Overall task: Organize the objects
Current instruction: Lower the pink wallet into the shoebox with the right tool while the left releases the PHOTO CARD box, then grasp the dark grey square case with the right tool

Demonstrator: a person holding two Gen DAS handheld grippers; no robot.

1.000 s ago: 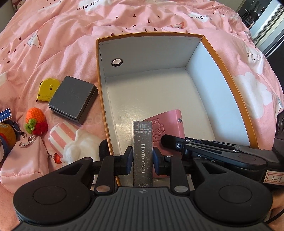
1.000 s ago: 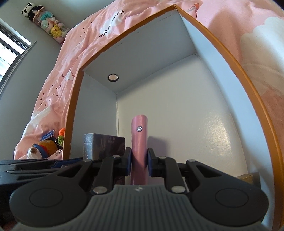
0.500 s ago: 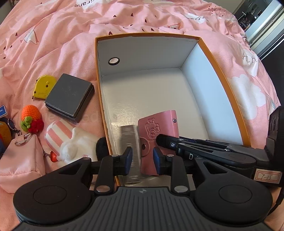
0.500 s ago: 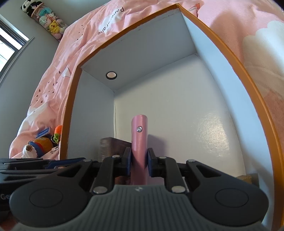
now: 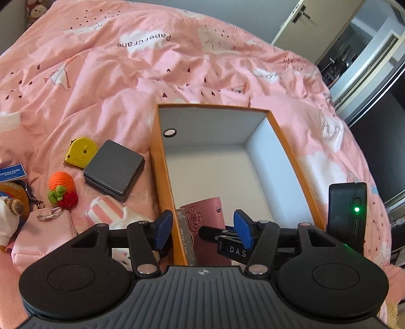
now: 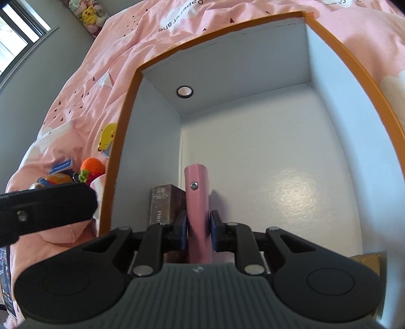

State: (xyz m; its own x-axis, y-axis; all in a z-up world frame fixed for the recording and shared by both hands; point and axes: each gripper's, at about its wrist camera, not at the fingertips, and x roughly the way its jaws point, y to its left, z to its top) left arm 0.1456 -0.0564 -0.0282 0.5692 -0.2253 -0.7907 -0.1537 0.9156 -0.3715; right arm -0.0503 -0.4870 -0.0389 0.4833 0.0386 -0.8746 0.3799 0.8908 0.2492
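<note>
An orange box (image 5: 291,141) with a white inside lies on the pink bed. A dark glittery photo-card box (image 5: 184,235) stands in its near left corner, against the side wall. My left gripper (image 5: 203,229) hangs above that corner with its jaws opening. Its blue pads (image 5: 164,229) touch nothing, and the card box shows lower down in the gap. My right gripper (image 6: 198,232) is shut on a pink card holder (image 6: 197,202), held on edge beside the photo-card box (image 6: 164,202). The card holder (image 5: 205,220) also shows in the left wrist view.
Left of the orange box lie a yellow tape measure (image 5: 81,151), a grey square box (image 5: 114,169), a crochet orange (image 5: 62,184), a striped plush (image 5: 108,210), a pink pouch (image 5: 43,232) and a blue tag (image 5: 11,173). A door (image 5: 298,22) stands at the far right.
My left gripper let go of the photo-card box, opened wide and drew up and back. The card box now stands in the orange box. My right gripper kept its hold on the pink holder.
</note>
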